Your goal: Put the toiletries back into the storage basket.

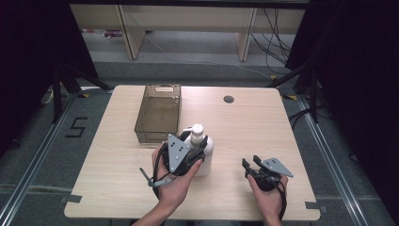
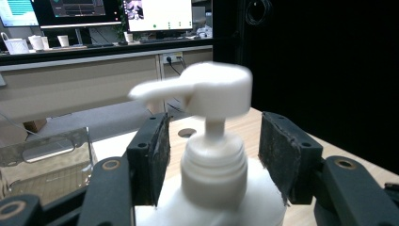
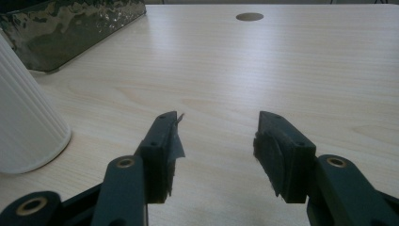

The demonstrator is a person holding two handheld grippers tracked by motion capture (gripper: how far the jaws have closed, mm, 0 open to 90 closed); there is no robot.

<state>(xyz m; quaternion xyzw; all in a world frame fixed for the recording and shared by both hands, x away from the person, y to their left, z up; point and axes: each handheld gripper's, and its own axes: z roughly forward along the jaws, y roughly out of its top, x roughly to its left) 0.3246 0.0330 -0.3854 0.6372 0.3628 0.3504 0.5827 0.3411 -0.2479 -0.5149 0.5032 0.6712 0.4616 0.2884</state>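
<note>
- High view: white plastic pump bottle (image 1: 203, 149) stands upright on the light wooden table (image 1: 235, 136), just in front of the smoky transparent plastic bin (image 1: 158, 113). Left gripper (image 1: 190, 143) sits at the bottle's neck; right gripper (image 1: 251, 162) is well apart, low over the table.
- Left gripper view: jaws apart, flanking the bottle's collar (image 2: 214, 160); a gap shows on the right, left contact unclear.
- Right gripper view: jaws apart, nothing between them; ribbed bottle (image 3: 26, 127) at left.
</note>
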